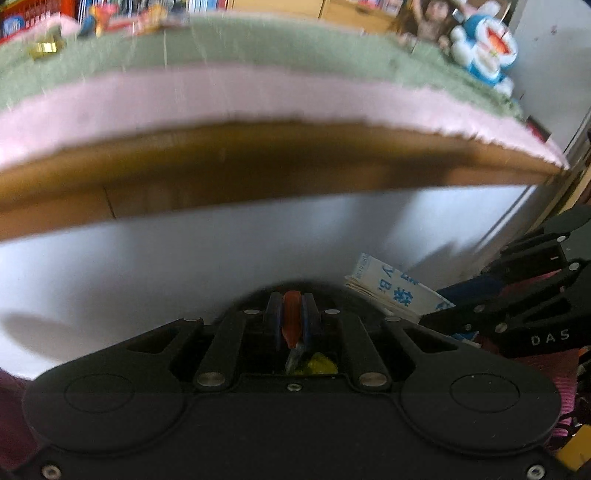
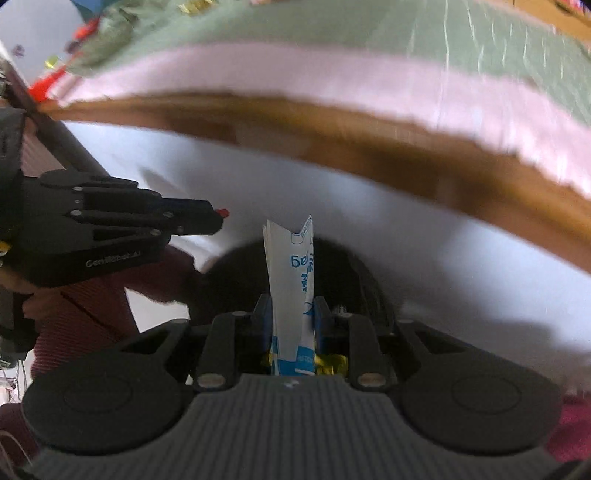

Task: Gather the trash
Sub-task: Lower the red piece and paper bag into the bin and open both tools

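Note:
My left gripper is shut on a small red wrapper, held low in front of a white cabinet face. My right gripper is shut on a white packet with blue print that stands up between its blue pads. The same packet shows at the right of the left wrist view, clamped in the right gripper. In the right wrist view the left gripper reaches in from the left, a red tip of the wrapper showing at its end. Both views are motion-blurred.
A wooden table edge runs above, covered by a pink and green mat. Small items lie far back on the mat: a gold object, colourful wrappers and a blue-and-white plush toy. A dark red sleeve is at left.

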Available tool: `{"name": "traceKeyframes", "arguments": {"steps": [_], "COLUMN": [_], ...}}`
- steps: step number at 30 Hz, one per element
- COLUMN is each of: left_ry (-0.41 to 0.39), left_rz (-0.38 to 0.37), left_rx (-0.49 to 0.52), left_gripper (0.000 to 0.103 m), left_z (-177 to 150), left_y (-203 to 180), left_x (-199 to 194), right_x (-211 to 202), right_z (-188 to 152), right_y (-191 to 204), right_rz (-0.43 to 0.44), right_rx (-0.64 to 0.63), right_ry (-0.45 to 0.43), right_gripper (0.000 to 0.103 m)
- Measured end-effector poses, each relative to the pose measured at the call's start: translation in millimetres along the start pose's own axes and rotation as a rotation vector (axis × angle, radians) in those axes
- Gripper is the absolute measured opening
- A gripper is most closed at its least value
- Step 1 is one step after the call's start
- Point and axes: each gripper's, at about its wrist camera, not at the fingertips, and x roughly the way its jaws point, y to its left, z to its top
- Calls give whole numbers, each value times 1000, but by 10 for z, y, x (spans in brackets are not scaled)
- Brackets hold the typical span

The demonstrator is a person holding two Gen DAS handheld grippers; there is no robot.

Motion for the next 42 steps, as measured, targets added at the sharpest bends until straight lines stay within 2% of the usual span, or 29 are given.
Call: {"name": "traceKeyframes", "arguments": {"steps": [6, 12, 18, 22, 24, 25, 27, 29, 34, 42], "left_ry": [81, 154, 189, 191, 187, 182, 175, 176, 165, 137], "left_rz": [11, 57, 54, 62, 65, 68, 77, 81, 86, 91], "left_rx": [-27, -51, -61, -65, -68, -70, -67, -68, -69, -56], "left_gripper": [10, 10, 11, 18, 33, 43, 46, 52, 55, 58], "left_z": [-85, -149, -189, -196, -210, -217, -209, -202, -181, -129], "left_y": [46, 126, 183, 185, 158, 148, 136, 140, 139, 96], "left_x": [375, 741, 866, 888, 863, 847, 837, 822, 774, 634], "right_x": [301, 606, 747, 766, 747, 732, 724, 709, 684, 469], "right_z": [-18, -12, -7, 22, 25, 32, 33, 38, 49, 57], "right_y": [-114, -193, -169, -237, -249, -269, -276, -281, -265, -222], "right_rz": [-1, -14, -23, -25, -26, -23, -20, -18, -20, -33], "right_rx": [75, 121, 132, 144, 149, 152, 157, 160, 162, 129], "right_ry": [79, 152, 166, 155, 148, 146, 141, 135, 113, 58], "right_gripper": [31, 32, 41, 60, 63, 64, 65, 68, 75, 78]}}
